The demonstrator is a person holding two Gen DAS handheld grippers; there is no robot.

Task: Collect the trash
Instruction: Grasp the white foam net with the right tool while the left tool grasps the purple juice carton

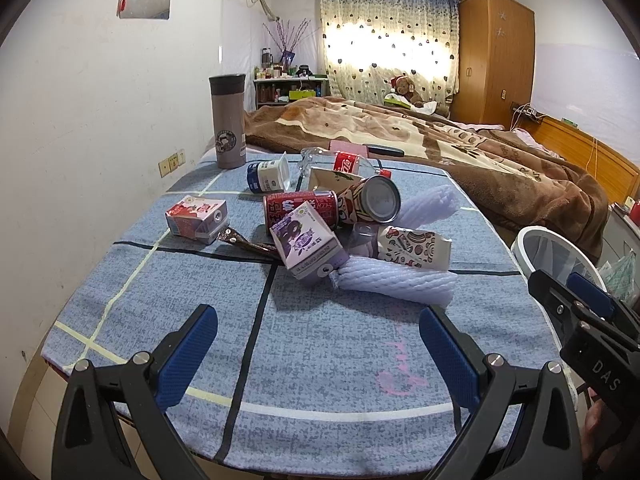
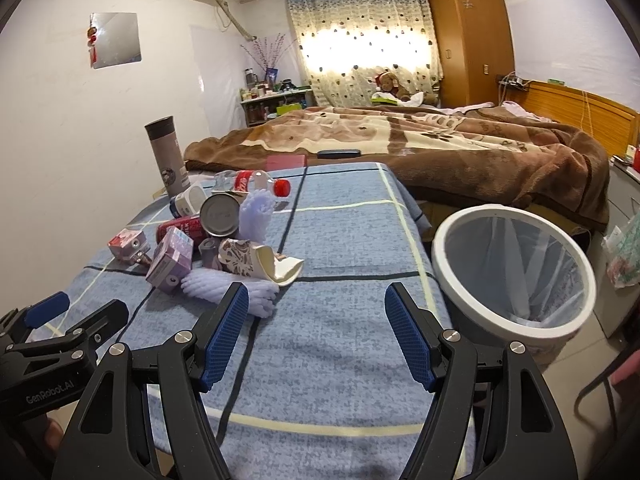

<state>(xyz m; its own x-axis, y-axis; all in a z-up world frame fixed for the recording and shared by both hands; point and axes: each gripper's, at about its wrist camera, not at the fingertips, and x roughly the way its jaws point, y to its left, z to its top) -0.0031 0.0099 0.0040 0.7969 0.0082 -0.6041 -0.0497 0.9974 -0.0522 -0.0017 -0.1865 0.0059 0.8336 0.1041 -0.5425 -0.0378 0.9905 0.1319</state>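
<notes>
A heap of trash lies on the blue checked table (image 1: 320,360): a purple milk carton (image 1: 306,242), a red can (image 1: 300,206), a patterned tin can (image 1: 370,200), a crushed paper cup (image 1: 412,246), white foam nets (image 1: 394,284), a pink carton (image 1: 196,220), a yogurt cup (image 1: 268,176) and a cola bottle (image 1: 344,164). My left gripper (image 1: 318,344) hovers open near the table's front edge, short of the heap. My right gripper (image 2: 316,328) is open too, above the cloth, with the foam net (image 2: 228,284) just beyond its left finger. A white lined bin (image 2: 516,272) stands right of the table.
A grey thermos (image 1: 229,120) stands upright at the table's far left. Behind the table is a bed with a brown blanket (image 1: 440,136). A wardrobe (image 1: 494,56) and a curtained window are at the back. A white wall runs along the left.
</notes>
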